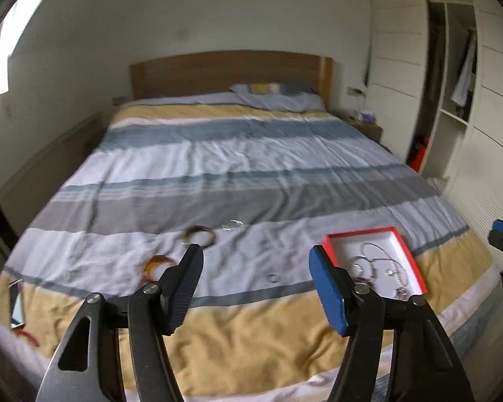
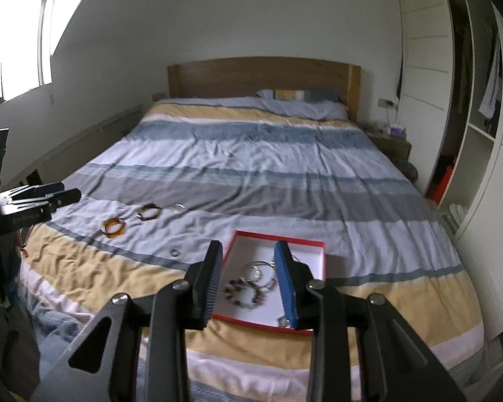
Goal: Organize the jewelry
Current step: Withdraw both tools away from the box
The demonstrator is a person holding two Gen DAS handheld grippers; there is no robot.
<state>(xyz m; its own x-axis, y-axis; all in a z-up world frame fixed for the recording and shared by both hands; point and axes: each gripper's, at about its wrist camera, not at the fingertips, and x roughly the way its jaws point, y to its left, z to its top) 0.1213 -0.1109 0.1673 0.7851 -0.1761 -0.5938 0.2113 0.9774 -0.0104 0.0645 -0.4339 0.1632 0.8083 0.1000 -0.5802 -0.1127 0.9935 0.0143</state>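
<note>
A white box with a red rim (image 2: 278,236) (image 1: 362,231) lies on the striped bedspread near the foot of the bed. It holds a bead bracelet (image 2: 244,293), silver bangles (image 2: 258,271) and chains (image 1: 382,258). Loose on the cover to its left lie an amber bangle (image 2: 113,227) (image 1: 156,264), a dark bangle (image 2: 148,212) (image 1: 199,234), a clear bangle (image 2: 178,208) (image 1: 233,224) and a small ring (image 2: 174,252) (image 1: 273,278). My left gripper (image 1: 256,261) hangs open and empty well above the bed. My right gripper (image 2: 248,251) is open above the box, holding nothing.
A phone-like flat object (image 1: 16,301) and a red item (image 1: 26,335) lie at the bed's left corner. The wooden headboard (image 2: 261,77) and a pillow (image 2: 301,104) are at the far end. An open wardrobe (image 2: 466,127) and a nightstand (image 2: 392,140) stand to the right.
</note>
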